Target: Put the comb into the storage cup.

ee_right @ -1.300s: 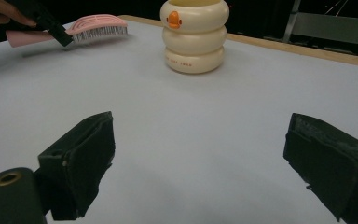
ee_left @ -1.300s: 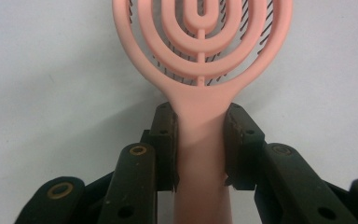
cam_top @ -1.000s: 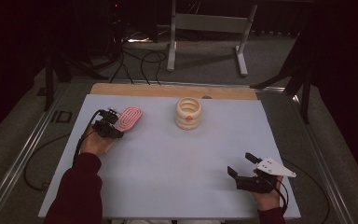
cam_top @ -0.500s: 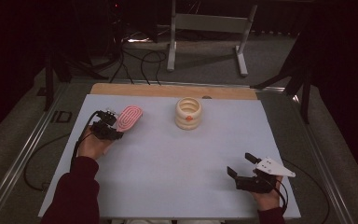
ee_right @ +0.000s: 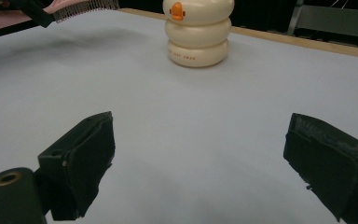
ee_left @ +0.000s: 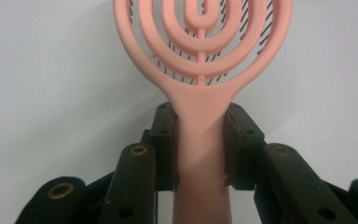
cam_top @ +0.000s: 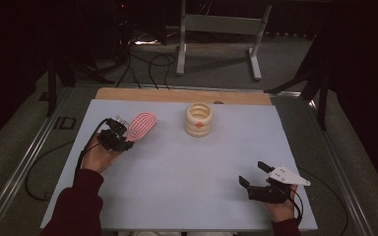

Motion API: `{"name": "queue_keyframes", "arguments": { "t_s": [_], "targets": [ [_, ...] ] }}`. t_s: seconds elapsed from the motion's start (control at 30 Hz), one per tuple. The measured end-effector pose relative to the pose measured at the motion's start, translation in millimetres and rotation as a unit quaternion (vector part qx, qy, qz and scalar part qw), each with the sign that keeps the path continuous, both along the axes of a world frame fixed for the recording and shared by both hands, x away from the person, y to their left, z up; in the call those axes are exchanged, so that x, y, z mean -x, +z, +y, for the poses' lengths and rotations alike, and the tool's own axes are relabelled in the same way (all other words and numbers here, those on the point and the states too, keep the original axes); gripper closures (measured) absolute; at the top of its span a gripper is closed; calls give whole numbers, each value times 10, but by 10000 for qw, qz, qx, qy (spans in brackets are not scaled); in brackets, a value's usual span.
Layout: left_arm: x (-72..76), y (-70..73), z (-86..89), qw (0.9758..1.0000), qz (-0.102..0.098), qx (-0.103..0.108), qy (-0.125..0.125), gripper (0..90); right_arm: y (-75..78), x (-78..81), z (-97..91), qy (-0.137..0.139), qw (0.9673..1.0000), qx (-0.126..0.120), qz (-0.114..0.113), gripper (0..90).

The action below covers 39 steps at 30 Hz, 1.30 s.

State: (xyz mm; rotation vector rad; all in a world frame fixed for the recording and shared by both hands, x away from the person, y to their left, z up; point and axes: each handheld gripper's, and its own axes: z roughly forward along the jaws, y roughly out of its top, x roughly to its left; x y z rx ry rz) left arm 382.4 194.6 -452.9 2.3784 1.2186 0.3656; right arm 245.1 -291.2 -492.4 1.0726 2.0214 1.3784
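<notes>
The pink hairbrush (cam_top: 141, 126) is pinched by its handle in my left gripper (cam_top: 119, 139), the pads pressed against both sides of the handle just below where it widens into the head. Its long axis runs from my hand toward the far edge of the counter (cam_top: 177, 187), slanting a little to the right, with the oval head leading and the handle trailing back into the gripper. In the left gripper view the brush (ee_left: 200, 93) shows its smooth back of nested rings, and dark bristles show through the gaps, so the bristle side faces down. In the right gripper view the brush head (ee_right: 81, 7) hangs clear above the counter, with its shadow below it. It sits over the far left part of the counter. The cream ringed cup (cam_top: 199, 119) with an orange spot stands upright to its right, near the far edge, apart from the brush. My right gripper (cam_top: 256, 176) is spread wide with nothing between its pads, near the counter's near right corner.
</notes>
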Motion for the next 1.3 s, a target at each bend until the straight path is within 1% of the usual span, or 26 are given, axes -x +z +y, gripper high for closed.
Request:
{"name": "queue_keyframes", "arguments": {
  "t_s": [0.07, 0.17, 0.4, 0.5, 0.6, 0.73, 0.8, 0.9, 1.0, 1.07, 1.17, 1.2, 1.23, 1.3],
  "targets": [
    [15, 10, -13, 10000, -8, 32, -28, 695, -1, -2, 0, 7, 10000, 8, 0, 88],
    [81, 69, -71, 9997, -70, 177, -158, 695, -5, -6, 9, 20, 10000, 5, 24, 89],
    [174, 139, -203, 9990, -171, 156, -394, 696, -10, -11, 33, 24, 10000, 23, 52, 89],
    [198, 155, -235, 9987, -214, 171, -418, 696, -8, -11, 40, 21, 10000, 18, 69, 88],
    [245, 182, -296, 9981, -278, 196, -518, 696, 5, -18, 57, 39, 10000, -20, 70, 88],
    [290, 203, -358, 9975, -332, 218, -591, 696, 4, -40, 93, 76, 9998, -88, 136, 88],
    [310, 202, -384, 9971, -354, 245, -626, 696, 3, -50, 112, 94, 9998, -107, 168, 88],
    [340, 174, -424, 9966, -370, 355, -650, 696, 12, -61, 138, 117, 9996, -143, 201, 88],
    [381, 134, -464, 9960, -398, 387, -694, 696, 26, -78, 163, 125, 9995, -142, 236, 88],
    [413, 112, -475, 9957, -412, 448, -704, 696, 38, -93, 179, 122, 9995, -110, 285, 88],
    [454, 73, -484, 9945, -441, 652, -688, 696, 54, -125, 200, 105, 9994, -77, 332, 88],
    [454, 73, -484, 9945, -441, 652, -688, 696, 56, -138, 206, 105, 9993, -62, 364, 88],
    [478, 45, -490, 9941, -461, 709, -685, 696, 59, -148, 216, 111, 9991, -61, 398, 88],
    [502, 21, -492, 9938, -463, 728, -705, 696, 59, -169, 243, 100, 9990, 28, 445, 88]
  ]
}}
